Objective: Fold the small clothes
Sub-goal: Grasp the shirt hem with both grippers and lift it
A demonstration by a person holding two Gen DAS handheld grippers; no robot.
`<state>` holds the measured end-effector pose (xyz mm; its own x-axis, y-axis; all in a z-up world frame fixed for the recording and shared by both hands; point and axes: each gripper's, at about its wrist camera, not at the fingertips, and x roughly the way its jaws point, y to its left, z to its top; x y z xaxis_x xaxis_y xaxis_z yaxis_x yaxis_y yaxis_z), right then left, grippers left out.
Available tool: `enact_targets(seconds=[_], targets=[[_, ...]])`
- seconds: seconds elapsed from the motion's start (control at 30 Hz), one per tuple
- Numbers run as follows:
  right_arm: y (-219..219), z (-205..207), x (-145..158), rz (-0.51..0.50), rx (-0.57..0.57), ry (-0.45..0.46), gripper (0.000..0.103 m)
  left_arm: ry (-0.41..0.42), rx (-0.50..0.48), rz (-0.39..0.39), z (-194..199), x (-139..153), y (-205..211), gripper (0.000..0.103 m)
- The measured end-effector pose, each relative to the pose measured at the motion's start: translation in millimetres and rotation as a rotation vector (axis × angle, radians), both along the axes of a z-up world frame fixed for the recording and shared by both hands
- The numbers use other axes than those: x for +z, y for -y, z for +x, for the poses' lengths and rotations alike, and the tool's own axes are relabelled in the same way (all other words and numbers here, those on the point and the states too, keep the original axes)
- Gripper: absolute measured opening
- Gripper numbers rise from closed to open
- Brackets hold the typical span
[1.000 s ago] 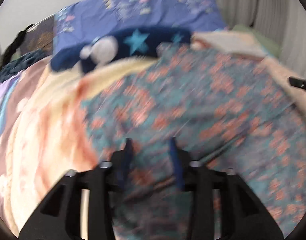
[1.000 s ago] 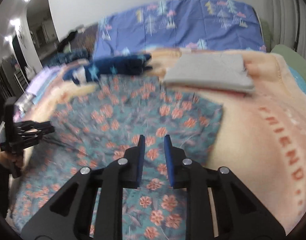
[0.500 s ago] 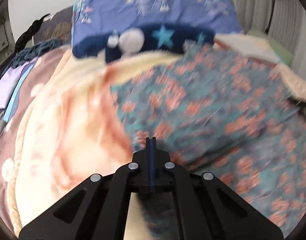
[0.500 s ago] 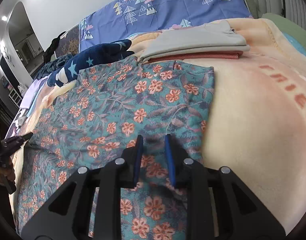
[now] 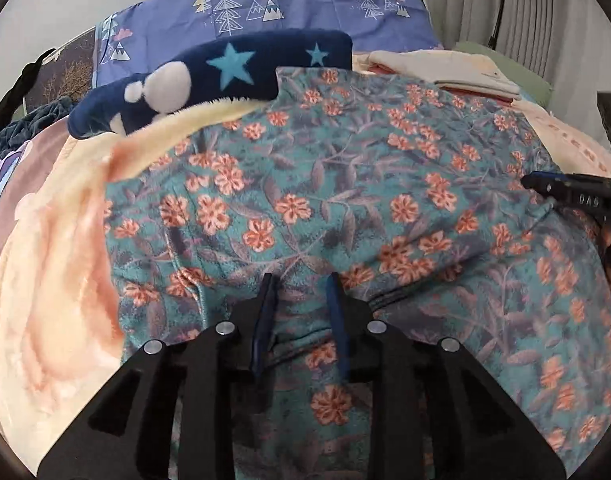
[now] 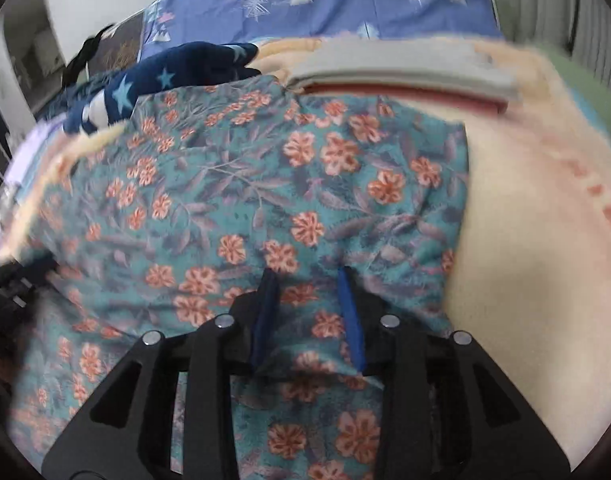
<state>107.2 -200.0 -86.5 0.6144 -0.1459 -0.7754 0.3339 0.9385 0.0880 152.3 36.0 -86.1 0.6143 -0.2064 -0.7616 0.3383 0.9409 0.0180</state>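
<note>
A teal garment with orange flowers lies spread over the bed, and a fold ridge crosses it near my left fingertips. My left gripper hovers low over its near part. Its jaws are opening, the cloth lies under the gap and the pads do not press it. My right gripper is low over the same garment near its right edge. Its jaws are opening too, with cloth below them and nothing pinched. The right gripper also shows at the right edge of the left wrist view.
A navy fleece with light-blue stars lies at the garment's far edge. Beside it sits a folded stack, grey over red. A purple tree-print pillow lies behind. A cream and peach blanket covers the bed.
The left jaws were apart, shut half a second ago, and stand apart again over the cloth. The right gripper has sunk closer to the garment and its jaws have widened.
</note>
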Motion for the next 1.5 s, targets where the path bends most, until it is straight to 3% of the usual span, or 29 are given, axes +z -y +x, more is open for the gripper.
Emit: enact_targets(seconds=[0.1, 0.2, 0.23, 0.27, 0.33, 0.4, 0.57, 0.7, 0.77, 1.0, 1.3, 1.5], targets=[[-9.8, 0.2, 2.6, -0.06, -0.001, -0.006, 0.033, -0.01, 0.003, -0.043, 0.3, 1.6, -7.2, 0.029], [-5.0, -17.5, 16.0, -0.019, -0.003, 0.054, 0.036, -0.02, 0.036, -0.106, -15.5, 19.1, -22.8, 0.035], [-3.2, -27.0, 22.0, -0.007, -0.001, 0.071, 0.045, -0.005, 0.033, -0.112, -22.9, 24.9, -26.9, 0.04], [-2.5, -38.6, 27.5, -0.003, 0.004, 0.086, 0.048, 0.019, 0.028, -0.101, -32.1, 29.3, -29.1, 0.05], [0.4, -64.1, 41.0, -0.022, 0.037, 0.114, 0.048, 0.064, 0.031, -0.063, -58.3, 35.4, -42.1, 0.059], [4.4, -86.3, 49.2, -0.051, 0.031, 0.121, 0.048, 0.055, 0.037, -0.058, -76.6, 33.6, -55.9, 0.059], [18.6, -124.9, 39.9, 0.023, 0.0, 0.105, 0.046, -0.013, 0.06, -0.047, -105.6, 15.1, -80.5, 0.059], [23.9, -144.9, 24.0, 0.105, -0.012, 0.095, 0.041, -0.048, 0.068, -0.147, -121.4, 9.1, -92.8, 0.058], [23.4, -153.8, 18.1, 0.146, -0.006, 0.096, 0.042, -0.062, 0.052, -0.201, -130.2, 7.6, -95.6, 0.049], [21.1, -195.7, 6.6, 0.269, 0.037, 0.092, 0.041, -0.105, -0.001, -0.26, -164.5, 0.7, -95.3, 0.043], [8.5, -247.7, 2.7, 0.319, 0.105, 0.071, 0.041, -0.129, -0.068, -0.277, -205.5, -3.1, -96.9, 0.043], [9.8, -298.7, -6.5, 0.442, 0.087, 0.141, 0.039, -0.101, -0.092, -0.272, -241.7, -1.2, -98.8, 0.043]])
